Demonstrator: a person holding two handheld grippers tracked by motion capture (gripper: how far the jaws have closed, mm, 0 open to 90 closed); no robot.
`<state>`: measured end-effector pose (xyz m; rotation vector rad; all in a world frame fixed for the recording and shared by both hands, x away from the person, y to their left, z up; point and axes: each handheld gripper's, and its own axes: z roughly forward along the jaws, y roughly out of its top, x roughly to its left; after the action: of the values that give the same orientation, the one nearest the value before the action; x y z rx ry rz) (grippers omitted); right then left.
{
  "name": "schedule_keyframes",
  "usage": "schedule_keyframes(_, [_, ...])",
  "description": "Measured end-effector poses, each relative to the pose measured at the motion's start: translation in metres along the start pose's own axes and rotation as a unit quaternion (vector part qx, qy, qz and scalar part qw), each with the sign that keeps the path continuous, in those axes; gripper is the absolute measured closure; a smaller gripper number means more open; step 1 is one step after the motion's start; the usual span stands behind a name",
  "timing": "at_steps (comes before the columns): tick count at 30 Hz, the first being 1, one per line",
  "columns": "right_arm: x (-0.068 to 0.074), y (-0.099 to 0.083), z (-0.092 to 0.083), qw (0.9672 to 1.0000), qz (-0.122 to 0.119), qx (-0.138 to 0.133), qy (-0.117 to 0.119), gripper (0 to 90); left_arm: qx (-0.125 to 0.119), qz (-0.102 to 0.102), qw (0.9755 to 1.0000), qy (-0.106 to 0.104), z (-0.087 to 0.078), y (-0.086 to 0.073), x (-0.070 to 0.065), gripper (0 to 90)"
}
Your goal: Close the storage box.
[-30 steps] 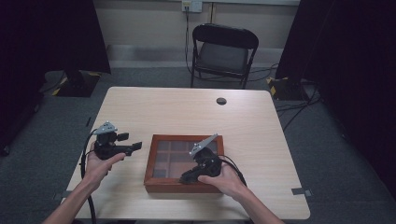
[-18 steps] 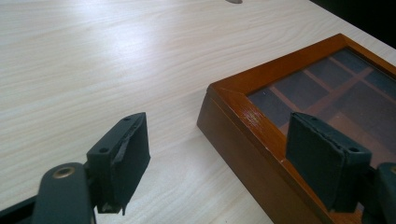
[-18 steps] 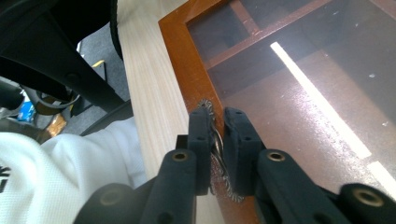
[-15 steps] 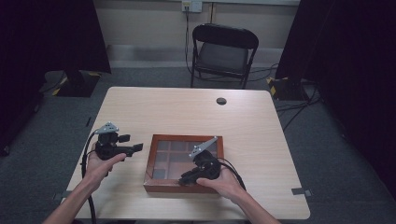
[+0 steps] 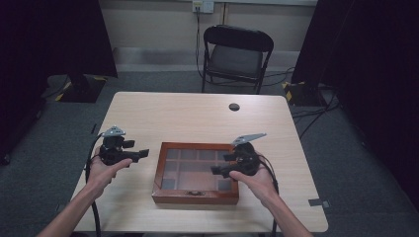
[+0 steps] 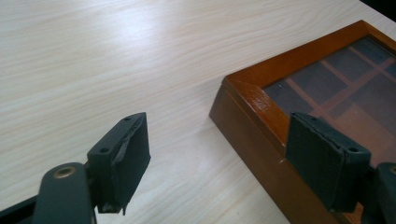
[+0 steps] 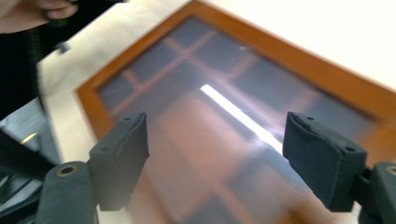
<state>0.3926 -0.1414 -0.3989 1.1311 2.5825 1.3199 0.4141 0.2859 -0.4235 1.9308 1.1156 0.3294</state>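
Observation:
A shallow brown wooden box (image 5: 196,197) with a glass lid over several compartments lies shut on the light table, near its front edge. My left gripper (image 5: 142,154) hovers left of the box, pointing at its left side, jaws open and empty. In the left gripper view, the left gripper (image 6: 217,158) frames the box corner (image 6: 254,88). My right gripper (image 5: 218,170) is over the right part of the lid, pointing left. Its jaws have just been opening, and nothing is between them. In the right gripper view, the right gripper (image 7: 215,158) looks across the blurred glass lid (image 7: 224,93).
A small black round disc (image 5: 234,106) lies near the table's far edge. A black folding chair (image 5: 237,54) stands behind the table. Cables trail from both grippers off the front edge. The other hand (image 7: 28,9) appears at the right gripper view's top left.
The right gripper has moved right, from over the front middle of the lid to its right side, and its jaws have opened. The left gripper has kept still.

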Motion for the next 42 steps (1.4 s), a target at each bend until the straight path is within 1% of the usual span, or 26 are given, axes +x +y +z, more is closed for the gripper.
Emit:
schedule_keyframes(2, [-0.013, -0.005, -0.011, 0.9993, 0.017, -0.018, -0.028, 14.9, 0.005, 0.0, 1.0, 0.006, -0.001, -0.002, 0.004, 21.8])
schedule_keyframes(3, [-0.02, -0.009, -0.018, 0.9982, 0.017, -0.025, -0.051, 14.8, 0.007, 0.0, 1.0, 0.007, 0.0, -0.003, 0.005, 21.8])
schedule_keyframes(4, [-0.024, -0.011, -0.021, 0.9977, 0.017, -0.028, -0.059, 14.8, 0.014, 0.006, 0.9998, 0.01, 0.0, -0.004, 0.007, 21.8])
schedule_keyframes(6, [-0.036, -0.018, -0.031, 0.9952, 0.036, -0.045, -0.079, 14.7, 0.02, 0.006, 0.9997, 0.014, 0.001, -0.008, 0.011, 21.8])
schedule_keyframes(9, [-0.052, -0.03, -0.041, 0.991, 0.058, -0.053, -0.108, 14.7, 0.028, 0.005, 0.9994, 0.02, 0.003, -0.014, 0.017, 20.7])
schedule_keyframes(11, [-0.062, -0.038, -0.045, 0.988, 0.074, -0.05, -0.126, 14.7, 0.038, -0.003, 0.9991, 0.02, 0.005, -0.019, 0.021, 19.1])
schedule_keyframes(13, [-0.071, -0.047, -0.047, 0.9824, 0.094, -0.053, -0.152, 14.7, 0.042, -0.006, 0.9988, 0.026, 0.007, -0.022, 0.024, 17.9])
schedule_keyframes(14, [-0.078, -0.05, -0.046, 0.9798, 0.106, -0.047, -0.163, 14.8, 0.047, -0.009, 0.9984, 0.029, 0.008, -0.023, 0.026, 18.0])
schedule_keyframes(16, [-0.09, -0.057, -0.046, 0.9755, 0.119, -0.036, -0.182, 14.8, 0.055, -0.014, 0.9977, 0.035, 0.009, -0.027, 0.029, 18.2])
schedule_keyframes(17, [-0.097, -0.061, -0.045, 0.9717, 0.128, -0.032, -0.196, 14.8, 0.064, -0.014, 0.997, 0.042, 0.01, -0.029, 0.031, 18.3])
schedule_keyframes(18, [-0.103, -0.066, -0.044, 0.9666, 0.137, -0.028, -0.215, 14.9, 0.068, -0.018, 0.9965, 0.045, 0.011, -0.03, 0.032, 18.3])
schedule_keyframes(20, [-0.113, -0.075, -0.042, 0.9532, 0.149, -0.031, -0.261, 14.9, 0.069, -0.021, 0.9963, 0.046, 0.013, -0.034, 0.035, 18.8])
schedule_keyframes(21, [-0.116, -0.08, -0.04, 0.947, 0.155, -0.032, -0.279, 15.0, 0.078, -0.018, 0.9957, 0.047, 0.013, -0.035, 0.037, 18.4])
schedule_keyframes(22, [-0.119, -0.085, -0.039, 0.9444, 0.156, -0.029, -0.288, 15.0, 0.081, -0.022, 0.9952, 0.051, 0.014, -0.036, 0.038, 18.5])
schedule_keyframes(24, [-0.123, -0.092, -0.037, 0.9398, 0.161, -0.022, -0.301, 15.0, 0.077, -0.017, 0.9949, 0.063, 0.016, -0.039, 0.038, 18.6])
schedule_keyframes(26, [-0.123, -0.097, -0.034, 0.9323, 0.17, -0.021, -0.319, 15.0, 0.072, -0.013, 0.9947, 0.072, 0.018, -0.042, 0.037, 18.5])
schedule_keyframes(28, [-0.123, -0.101, -0.031, 0.9325, 0.169, -0.012, -0.319, 14.9, 0.068, -0.014, 0.9938, 0.087, 0.021, -0.045, 0.036, 17.7])
schedule_keyframes(31, [-0.121, -0.104, -0.028, 0.9294, 0.167, -0.008, -0.329, 14.6, 0.063, 0.004, 0.9938, 0.092, 0.026, -0.051, 0.036, 17.6])
schedule_keyframes(32, [-0.121, -0.105, -0.027, 0.9291, 0.156, -0.007, -0.335, 14.7, 0.061, 0.002, 0.9932, 0.099, 0.026, -0.052, 0.036, 16.8])
schedule_keyframes(33, [-0.12, -0.105, -0.026, 0.9292, 0.154, -0.006, -0.336, 14.7, 0.059, -0.011, 0.993, 0.102, 0.028, -0.054, 0.036, 16.0])
schedule_keyframes(34, [-0.12, -0.106, -0.027, 0.9313, 0.15, -0.007, -0.332, 14.7, 0.063, -0.014, 0.9925, 0.104, 0.028, -0.056, 0.038, 16.5])
schedule_keyframes(35, [-0.119, -0.107, -0.027, 0.9313, 0.147, -0.006, -0.333, 14.6, 0.067, -0.016, 0.9917, 0.109, 0.03, -0.058, 0.038, 16.3])
schedule_keyframes(37, [-0.118, -0.109, -0.025, 0.9295, 0.137, -0.011, -0.342, 13.3, 0.063, 0.009, 0.9903, 0.124, 0.033, -0.06, 0.037, 15.0])
schedule_keyframes(38, [-0.117, -0.11, -0.024, 0.9296, 0.134, -0.017, -0.343, 12.5, 0.061, 0.006, 0.9909, 0.12, 0.034, -0.061, 0.036, 14.1])
schedule_keyframes(40, [-0.116, -0.113, -0.022, 0.9308, 0.125, -0.031, -0.342, 10.8, 0.053, 0.02, 0.9911, 0.12, 0.035, -0.064, 0.038, 11.1])
schedule_keyframes(42, [-0.115, -0.115, -0.021, 0.9325, 0.121, -0.038, -0.338, 10.1, 0.044, 0.012, 0.9917, 0.12, 0.036, -0.065, 0.037, 5.9])
